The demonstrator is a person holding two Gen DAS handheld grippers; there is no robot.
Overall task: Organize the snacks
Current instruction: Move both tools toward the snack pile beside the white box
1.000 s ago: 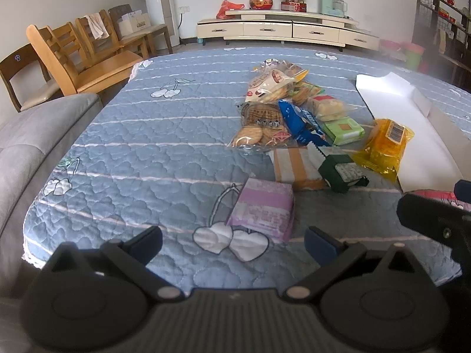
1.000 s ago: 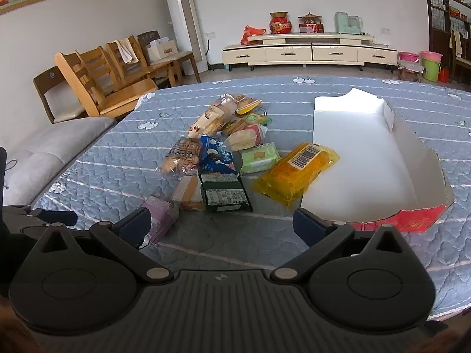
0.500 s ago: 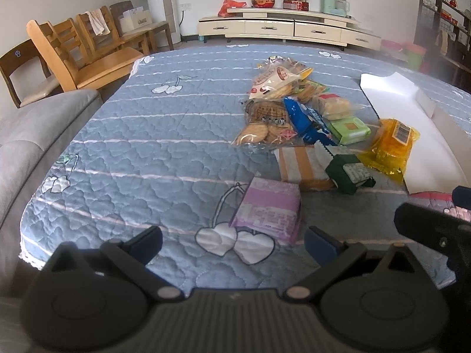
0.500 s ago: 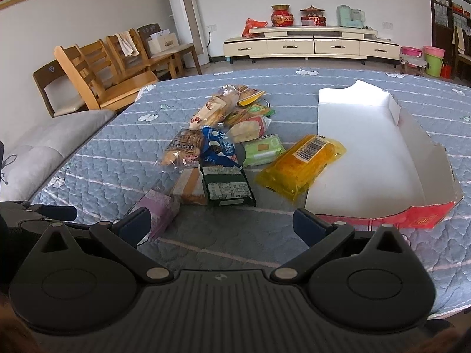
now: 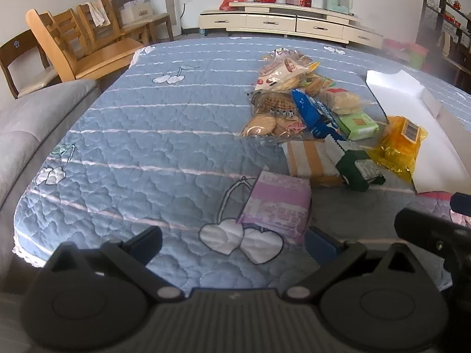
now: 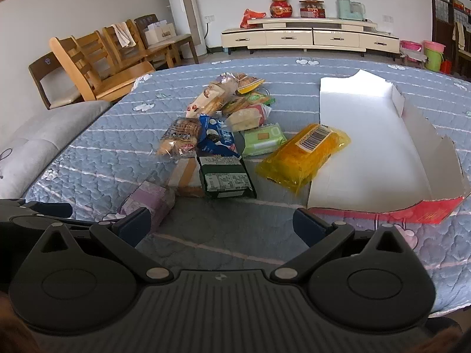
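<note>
A heap of snack packs lies mid-table: a purple pack (image 5: 276,206) nearest me, a dark green pack (image 6: 225,181), a yellow pack (image 6: 304,154) leaning on the white cardboard tray (image 6: 368,135), a blue pack (image 6: 217,139), a light green pack (image 6: 262,142) and clear bags of biscuits (image 5: 270,114). My left gripper (image 5: 232,239) hangs open just in front of the purple pack, its right finger close to the pack's corner. Wide open too, my right gripper (image 6: 222,225) hovers short of the dark green pack, holding nothing.
A blue quilted cloth (image 5: 153,135) covers the table. A grey sofa (image 5: 26,123) lies along the left edge, wooden chairs (image 5: 88,50) behind it. A low cream cabinet (image 6: 309,36) stands at the far wall. The tray's red front wall (image 6: 412,210) faces me.
Both grippers have moved forward and a little lower toward the snack heap. The purple pack now sits closer to the left fingers. No snack has moved.
</note>
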